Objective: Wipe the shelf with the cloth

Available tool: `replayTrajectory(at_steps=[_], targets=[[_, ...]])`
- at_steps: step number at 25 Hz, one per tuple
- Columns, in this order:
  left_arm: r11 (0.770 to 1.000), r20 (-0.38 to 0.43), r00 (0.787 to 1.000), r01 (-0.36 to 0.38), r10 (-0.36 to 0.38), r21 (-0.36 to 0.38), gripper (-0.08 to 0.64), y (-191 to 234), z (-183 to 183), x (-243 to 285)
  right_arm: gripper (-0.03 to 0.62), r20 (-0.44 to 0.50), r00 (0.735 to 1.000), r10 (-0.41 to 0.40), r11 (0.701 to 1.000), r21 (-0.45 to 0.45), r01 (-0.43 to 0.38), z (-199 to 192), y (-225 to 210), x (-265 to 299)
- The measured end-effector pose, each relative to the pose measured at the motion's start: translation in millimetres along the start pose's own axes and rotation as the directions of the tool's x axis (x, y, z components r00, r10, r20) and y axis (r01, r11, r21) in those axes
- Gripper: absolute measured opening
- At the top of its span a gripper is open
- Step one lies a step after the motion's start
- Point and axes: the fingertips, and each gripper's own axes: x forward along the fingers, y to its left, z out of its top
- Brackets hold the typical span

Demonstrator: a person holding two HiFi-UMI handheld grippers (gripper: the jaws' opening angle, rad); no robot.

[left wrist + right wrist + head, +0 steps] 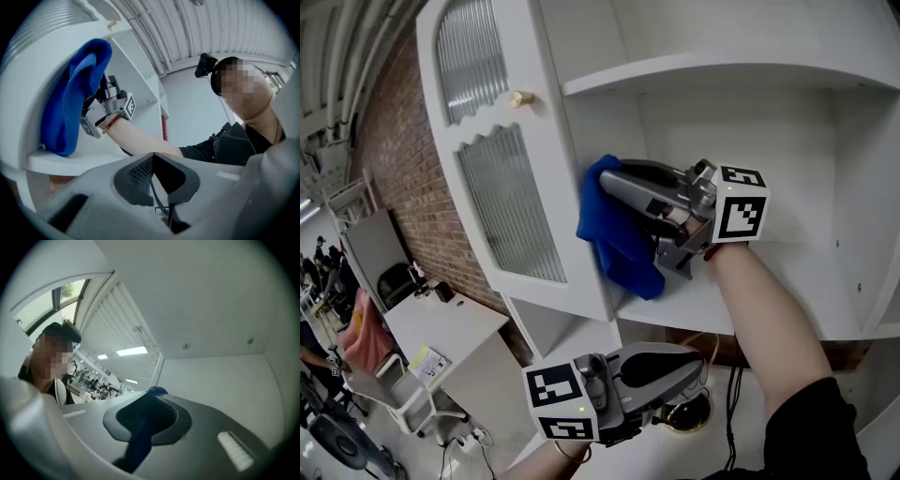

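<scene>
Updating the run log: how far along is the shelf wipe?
Done: the blue cloth is clamped in the right gripper. In hand: it hangs at the left end of the shelf, lower edge about touching. Left: wiped area can't be judged. The left gripper waits below, shut, empty.

Our 2 grey grippers, a bracelet and a black sleeve

We carry 2 smooth grey-shelled tools, the left gripper (696, 362) and the right gripper (619, 183). Each has dark ribbed jaw pads and a white marker cube (561, 405) printed with black squares. A red beaded bracelet (104, 123) circles our right wrist, and our short sleeve (811, 433) is black.
</scene>
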Motion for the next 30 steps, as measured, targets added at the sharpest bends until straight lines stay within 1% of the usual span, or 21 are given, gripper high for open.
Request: replayTrajectory(at_steps=[2,4,5,8,11,14,18,21,25,28,30], targets=[[1.000,0.006,1.000,-0.010,0.010,-0.003,-0.003,1,2,-1,0.029,-0.062,0.998,0.004,1.000,-0.007,-0.005,-15,1,4],[1.000,0.009,1.000,-0.009,0.009,-0.012,-0.003,2,2,0,0.029,-0.067,0.998,-0.014,1.000,-0.009,0.013,-17,-5,2],[1.000,0.007,1.000,-0.005,0.005,-0.016,-0.003,1,0,1,0.031,-0.062,0.997,-0.037,0.999,-0.013,0.036,-17,-10,0],[1.000,-0.002,1.000,0.010,-0.010,-0.017,-0.003,-2,-5,5,0.032,-0.028,0.988,-0.150,0.989,-0.011,0.150,-15,-35,-15],[1.000,-0.005,1.000,0.010,-0.010,-0.021,-0.003,-3,-8,6,0.032,0.002,0.963,-0.270,0.963,0.001,0.270,-16,-61,-30],[1.000,-0.005,1.000,0.004,-0.004,-0.028,-0.003,-1,-9,4,0.032,0.010,0.926,-0.377,0.926,-0.022,0.377,-17,-82,-45],[1.000,-0.005,1.000,0.002,-0.003,-0.031,-0.003,-1,-9,4,0.028,0.000,0.866,-0.501,0.864,-0.052,0.500,-21,-104,-61],[1.000,-0.004,1.000,0.004,-0.004,-0.028,-0.003,-2,-9,5,0.025,-0.011,0.823,-0.568,0.823,-0.039,0.567,-26,-117,-72],[0.999,-0.004,1.000,0.009,-0.009,-0.032,-0.003,-1,-9,5,0.017,-0.060,0.747,-0.662,0.750,-0.036,0.661,-37,-137,-91],[0.999,-0.003,1.000,0.011,-0.011,-0.037,-0.003,-1,-9,4,0.015,-0.095,0.697,-0.711,0.702,-0.043,0.711,-44,-146,-102],[0.999,0.000,1.000,0.013,-0.013,-0.042,-0.003,0,-9,4,0.015,-0.111,0.671,-0.733,0.678,-0.034,0.734,-48,-151,-107]])
